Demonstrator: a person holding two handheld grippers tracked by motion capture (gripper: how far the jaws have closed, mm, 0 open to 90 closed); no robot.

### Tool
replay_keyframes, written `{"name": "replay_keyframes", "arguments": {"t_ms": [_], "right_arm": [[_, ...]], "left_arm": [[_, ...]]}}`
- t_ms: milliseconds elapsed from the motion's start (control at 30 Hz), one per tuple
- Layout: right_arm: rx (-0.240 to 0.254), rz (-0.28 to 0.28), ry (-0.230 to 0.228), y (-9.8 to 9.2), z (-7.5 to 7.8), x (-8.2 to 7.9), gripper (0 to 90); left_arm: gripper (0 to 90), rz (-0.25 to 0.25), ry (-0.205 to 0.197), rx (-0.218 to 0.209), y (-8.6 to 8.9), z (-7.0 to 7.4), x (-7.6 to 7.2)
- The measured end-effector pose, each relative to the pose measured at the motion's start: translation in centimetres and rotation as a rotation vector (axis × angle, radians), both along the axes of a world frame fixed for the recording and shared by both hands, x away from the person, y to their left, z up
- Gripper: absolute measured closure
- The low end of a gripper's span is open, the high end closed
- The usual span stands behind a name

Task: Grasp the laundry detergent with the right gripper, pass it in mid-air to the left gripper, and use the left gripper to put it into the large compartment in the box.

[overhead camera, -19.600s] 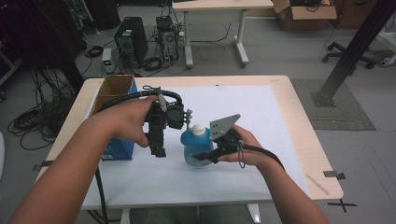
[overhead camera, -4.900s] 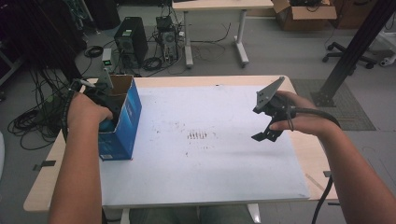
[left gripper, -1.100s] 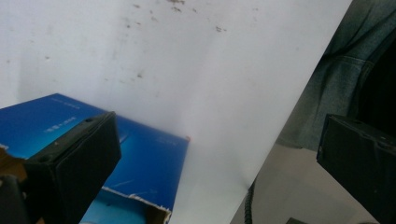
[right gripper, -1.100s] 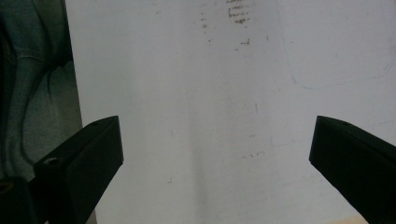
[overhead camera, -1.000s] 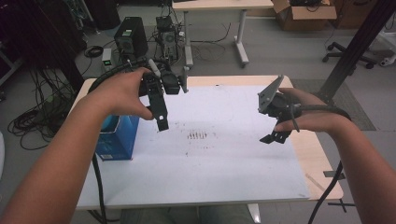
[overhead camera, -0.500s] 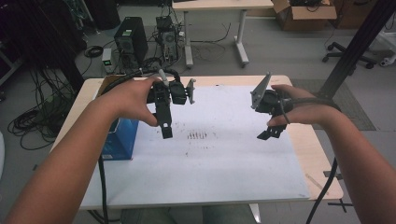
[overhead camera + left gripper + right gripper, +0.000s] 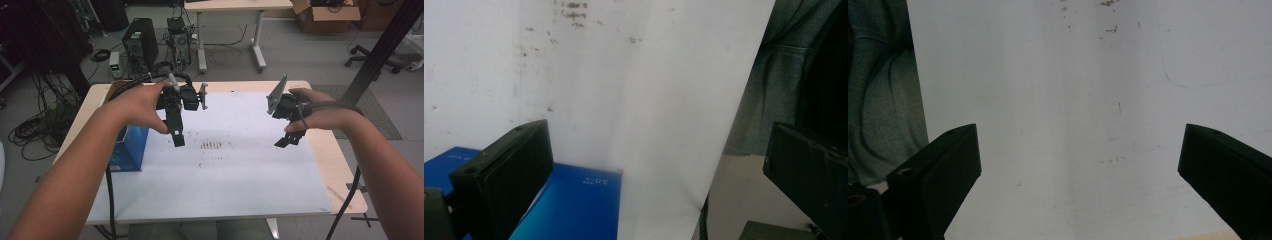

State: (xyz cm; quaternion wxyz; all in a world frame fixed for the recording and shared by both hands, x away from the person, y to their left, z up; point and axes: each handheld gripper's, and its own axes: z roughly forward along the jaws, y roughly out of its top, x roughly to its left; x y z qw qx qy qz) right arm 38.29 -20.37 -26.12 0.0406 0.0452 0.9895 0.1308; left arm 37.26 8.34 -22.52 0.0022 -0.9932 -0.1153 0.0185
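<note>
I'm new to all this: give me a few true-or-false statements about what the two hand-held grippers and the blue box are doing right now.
1. The left gripper holds a bottle. False: its jaws stand wide apart with nothing between them.
2. The right gripper is open. True.
3. The blue box sits at the left edge of the white sheet. True.
4. The right gripper rests on the blue box. False: it hangs above the right part of the white sheet, far from the box.
5. Dark smudges mark the sheet between the grippers. True.
</note>
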Motion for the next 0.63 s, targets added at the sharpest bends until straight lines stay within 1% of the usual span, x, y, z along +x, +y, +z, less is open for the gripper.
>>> {"name": "replay_keyframes", "arguments": {"t_ms": [67,167,267,333,400,533,633], "right_arm": [[0.002,0.005,0.000,0.05,-0.08,0.02,3.8],[-0.003,0.003,-0.002,0.05,-0.10,-0.01,3.7],[0.007,0.006,-0.001,0.07,-0.05,-0.04,3.8],[0.011,0.006,-0.001,0.12,0.05,-0.10,3.7],[0.016,0.013,-0.004,0.18,0.08,-0.16,3.7],[0.017,0.017,-0.006,0.26,0.10,-0.24,3.8],[0.017,0.018,-0.011,0.23,0.16,-0.31,3.8]], "left_arm": [[0.2,-0.002,0.003,0.008,0.00,0.00,0.01],[0.2,0.000,0.005,0.008,-0.02,-0.03,-0.01],[0.2,0.005,0.011,0.002,0.01,-0.02,0.00],[0.2,0.003,0.007,0.003,0.01,-0.01,0.02],[0.2,0.005,0.014,0.006,0.01,-0.05,0.03],[0.2,0.007,0.016,0.011,-0.07,-0.10,-0.06],[0.2,0.005,0.015,0.006,-0.23,0.03,-0.26]]}}
